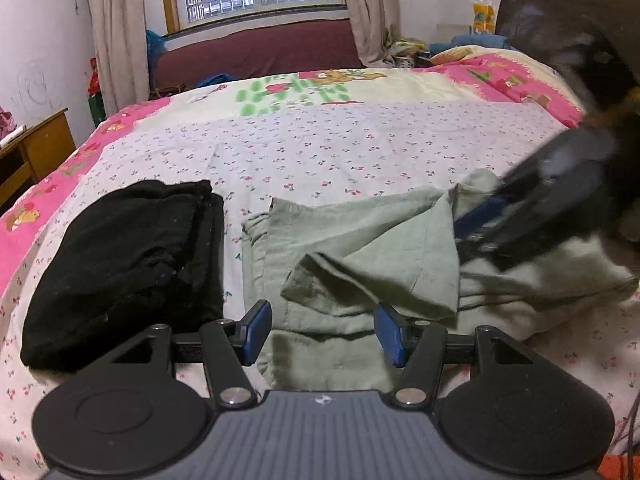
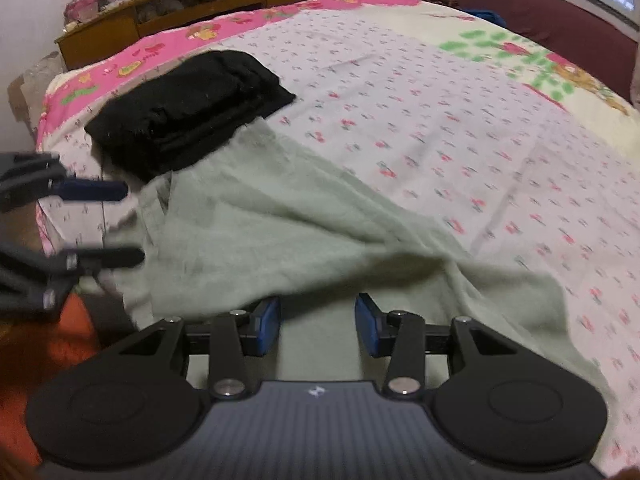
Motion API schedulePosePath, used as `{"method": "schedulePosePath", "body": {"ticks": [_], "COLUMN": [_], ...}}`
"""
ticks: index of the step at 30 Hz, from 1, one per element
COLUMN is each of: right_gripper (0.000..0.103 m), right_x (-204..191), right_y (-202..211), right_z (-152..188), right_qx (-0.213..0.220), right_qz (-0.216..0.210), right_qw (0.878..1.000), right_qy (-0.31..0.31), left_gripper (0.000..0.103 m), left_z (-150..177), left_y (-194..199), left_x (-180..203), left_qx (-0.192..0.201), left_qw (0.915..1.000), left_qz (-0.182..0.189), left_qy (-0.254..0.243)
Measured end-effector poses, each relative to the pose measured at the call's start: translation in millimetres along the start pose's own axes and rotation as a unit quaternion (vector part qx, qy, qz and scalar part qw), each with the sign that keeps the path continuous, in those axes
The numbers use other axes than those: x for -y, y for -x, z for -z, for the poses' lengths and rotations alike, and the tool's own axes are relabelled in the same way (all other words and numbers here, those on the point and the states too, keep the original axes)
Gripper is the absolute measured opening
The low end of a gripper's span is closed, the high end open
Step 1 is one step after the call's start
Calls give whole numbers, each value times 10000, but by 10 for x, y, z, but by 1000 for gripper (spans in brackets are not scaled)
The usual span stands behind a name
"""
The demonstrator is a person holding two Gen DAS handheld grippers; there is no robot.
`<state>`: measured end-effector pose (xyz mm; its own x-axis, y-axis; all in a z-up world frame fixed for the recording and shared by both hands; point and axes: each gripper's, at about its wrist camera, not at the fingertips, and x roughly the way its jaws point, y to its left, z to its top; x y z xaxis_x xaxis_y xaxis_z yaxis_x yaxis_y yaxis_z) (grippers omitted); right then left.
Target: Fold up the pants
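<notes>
so the green pants [image 1: 360,248] lay rumpled on the bed [image 1: 320,140] right beside the folded black pile [image 1: 128,268], long axis running away from that pile, left gripper [image 1: 322,330] released just over their near edge, right gripper [image 2: 318,326] hovering unclenched over the far end

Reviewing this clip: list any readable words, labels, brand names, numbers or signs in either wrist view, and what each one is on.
No readable text in either view.
Small white emblem on the left gripper body: a symbol, no letters.
The same emblem on the right gripper body: no letters.
Cartoon prints on the pink bedspread: pictures only; any lettering is too small to read.
Orange packet by the headboard: too blurred to read.
</notes>
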<state>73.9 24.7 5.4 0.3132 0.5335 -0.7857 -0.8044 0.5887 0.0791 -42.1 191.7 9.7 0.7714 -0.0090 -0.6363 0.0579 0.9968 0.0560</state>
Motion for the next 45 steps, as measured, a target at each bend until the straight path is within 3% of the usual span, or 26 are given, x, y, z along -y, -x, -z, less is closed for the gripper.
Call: {"method": "schedulePosePath", "body": {"ticks": [7, 11, 21, 30, 32, 34, 39, 43, 45], "right_gripper": [46, 46, 46, 46, 43, 5, 4, 4, 6], "right_x": [366, 402, -152, -599, -694, -714, -722, -944, -964], "right_y": [-373, -378, 303, -81, -206, -288, -177, -57, -154], "right_z": [-598, -606, 89, 18, -23, -56, -117, -63, -27], "right_qx": [330, 370, 551, 575, 564, 497, 604, 864, 785], "right_qz": [-359, -474, -369, -418, -203, -64, -288, -497, -440], "right_qw": [9896, 9849, 9978, 9954, 9948, 9951, 9958, 9881, 9885], "right_qy": [-1350, -1623, -57, 636, 820, 852, 618, 1167, 1215], "left_gripper": [70, 70, 70, 71, 71, 71, 71, 71, 71], "left_z": [-114, -136, -109, -40, -24, -11, 33, 68, 81], "left_y": [-108, -178, -232, -3, 3, 1, 41, 86, 67], "left_x": [-3, 8, 3, -203, -232, -253, -293, -347, -340], "left_qx": [-37, -97, -265, -234, -230, -224, -146, -103, -176], "left_qw": [9999, 9997, 9996, 9986, 9984, 9985, 9986, 9981, 9979], "left_qz": [-74, -144, -126, -412, -446, -416, -404, -423, -513], "left_qy": [136, 144, -23, 216, 256, 289, 314, 438, 365]}}
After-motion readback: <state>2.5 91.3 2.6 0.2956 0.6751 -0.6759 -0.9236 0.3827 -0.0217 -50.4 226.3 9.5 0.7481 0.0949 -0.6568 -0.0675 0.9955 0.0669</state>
